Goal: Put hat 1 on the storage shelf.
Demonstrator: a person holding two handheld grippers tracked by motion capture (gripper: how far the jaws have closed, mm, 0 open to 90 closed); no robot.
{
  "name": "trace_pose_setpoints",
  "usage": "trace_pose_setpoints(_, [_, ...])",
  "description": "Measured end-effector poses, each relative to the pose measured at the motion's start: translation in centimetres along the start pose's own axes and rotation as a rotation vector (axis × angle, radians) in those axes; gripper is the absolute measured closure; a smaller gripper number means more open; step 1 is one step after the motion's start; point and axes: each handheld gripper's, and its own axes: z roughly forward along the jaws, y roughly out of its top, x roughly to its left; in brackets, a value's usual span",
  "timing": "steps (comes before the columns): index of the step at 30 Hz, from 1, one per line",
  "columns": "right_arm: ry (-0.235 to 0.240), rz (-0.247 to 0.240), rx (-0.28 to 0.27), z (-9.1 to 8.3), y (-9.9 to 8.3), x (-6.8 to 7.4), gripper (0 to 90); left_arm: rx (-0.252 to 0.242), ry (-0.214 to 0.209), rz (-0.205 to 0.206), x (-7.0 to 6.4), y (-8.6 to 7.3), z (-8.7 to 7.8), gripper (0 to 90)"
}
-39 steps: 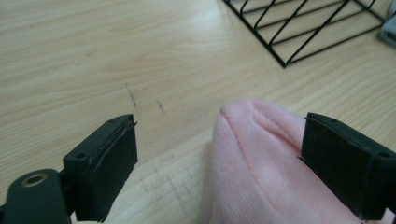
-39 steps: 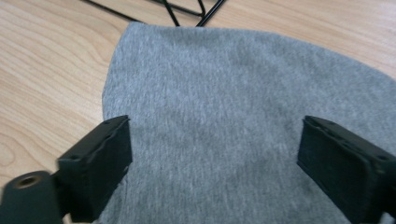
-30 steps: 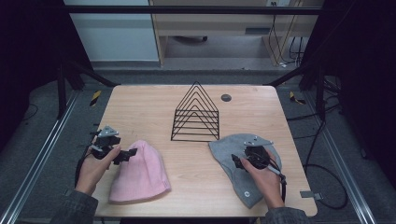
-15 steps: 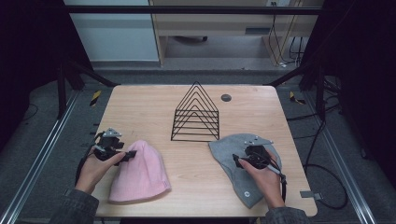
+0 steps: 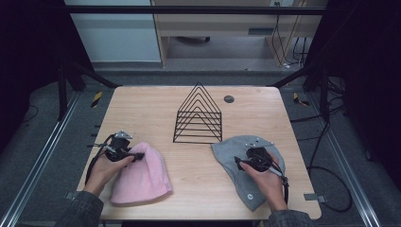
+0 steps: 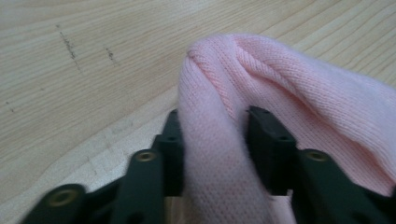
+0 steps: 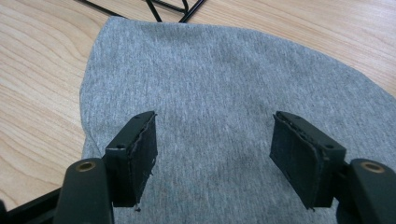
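Observation:
A pink knit beanie (image 5: 142,177) lies at the table's front left. My left gripper (image 5: 136,156) is shut on a fold of its top edge; in the left gripper view the pink knit (image 6: 219,140) is pinched between both black jaws. A grey beanie (image 5: 243,156) lies flat at the front right. My right gripper (image 5: 241,163) hovers over its middle, open. In the right gripper view the grey cloth (image 7: 215,93) spreads under the wide-apart pads (image 7: 140,154), with nothing between them.
A black wire rack (image 5: 199,116) of nested triangles stands at the table's centre, just behind the grey beanie. A small dark round disc (image 5: 229,99) sits farther back. The wooden table (image 5: 142,109) ends close in front of both hats.
My left gripper has slid slightly right onto the pink beanie's edge and shut on it. The right gripper has barely moved over the grey beanie.

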Motion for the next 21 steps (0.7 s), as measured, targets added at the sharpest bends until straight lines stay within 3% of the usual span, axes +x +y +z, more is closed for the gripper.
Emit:
trace_pose_setpoints(4, [0.001, 0.001, 0.002, 0.0, 0.0, 0.1, 31.5, -0.018, -0.006, -0.018, 0.1, 0.0, -0.5, 75.2])
trace_pose_setpoints(6, [0.002, 0.005, -0.003, -0.1, 0.1, 0.1, 31.6, -0.053, 0.012, -0.015, 0.0, 0.0, -1.5, 77.8])
trace_pose_setpoints(11, [-0.003, -0.002, -0.012, -0.2, 0.2, 0.0, 31.6, -0.097, 0.049, 0.039, -1.3, 0.3, -2.8, 78.8])
trace_pose_setpoints(12, [-0.004, -0.003, -0.014, -0.3, 0.2, 0.1, 31.5, -0.123, 0.075, 0.079, -2.1, 0.6, -3.7, 78.8])
trace_pose_setpoints(15, [-0.004, -0.008, -0.022, -0.4, 0.2, 0.1, 31.5, -0.148, 0.093, 0.11, -3.0, 0.9, -4.4, 79.0])
trace_pose_setpoints(16, [-0.009, -0.009, -0.03, -0.5, 0.2, 0.2, 31.6, -0.177, 0.099, 0.128, -3.7, 1.1, -5.1, 79.1])
trace_pose_setpoints(20, [-0.016, -0.013, -0.039, -0.6, 0.3, 0.1, 31.7, -0.216, 0.094, 0.153, -4.9, 1.4, -6.1, 79.4])
trace_pose_setpoints(21, [-0.018, -0.016, -0.043, -0.7, 0.4, 0.1, 32.1, -0.244, 0.075, 0.163, -5.7, 1.7, -6.7, 79.4])
